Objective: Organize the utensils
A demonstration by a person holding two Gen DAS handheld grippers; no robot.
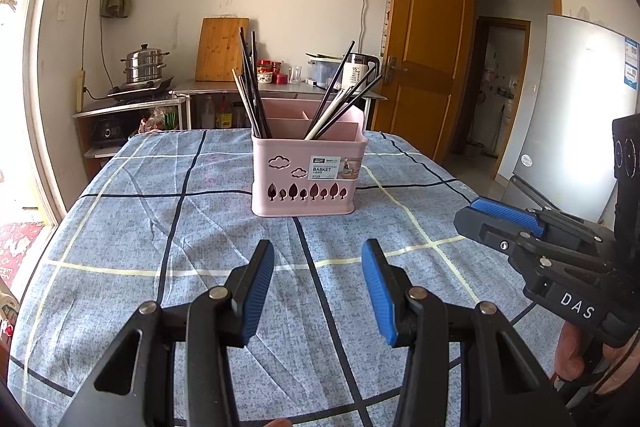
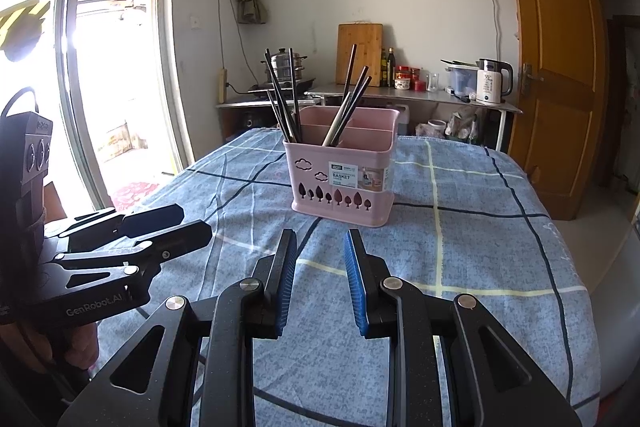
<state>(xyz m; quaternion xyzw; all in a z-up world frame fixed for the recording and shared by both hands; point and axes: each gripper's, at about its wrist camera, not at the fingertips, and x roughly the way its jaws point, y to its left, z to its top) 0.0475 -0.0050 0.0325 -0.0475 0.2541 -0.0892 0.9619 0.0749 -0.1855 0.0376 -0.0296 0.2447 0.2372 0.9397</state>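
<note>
A pink utensil basket (image 1: 304, 175) stands on the blue checked tablecloth (image 1: 160, 247); it also shows in the right wrist view (image 2: 340, 183). Several dark chopsticks (image 1: 250, 87) stand in its left compartment and several more, with a pale one (image 1: 344, 99), lean in the middle compartment. My left gripper (image 1: 318, 255) is open and empty, above the cloth in front of the basket. My right gripper (image 2: 320, 243) is open and empty, also short of the basket. Each gripper shows in the other's view: the right (image 1: 500, 223), the left (image 2: 176, 227).
A counter (image 2: 400, 95) behind the table holds a kettle (image 2: 494, 81), jars, a cutting board (image 2: 358, 53) and a steel steamer pot (image 1: 144, 65). A wooden door (image 1: 428, 47) stands open at the right. A glass door (image 2: 100, 67) is at the left.
</note>
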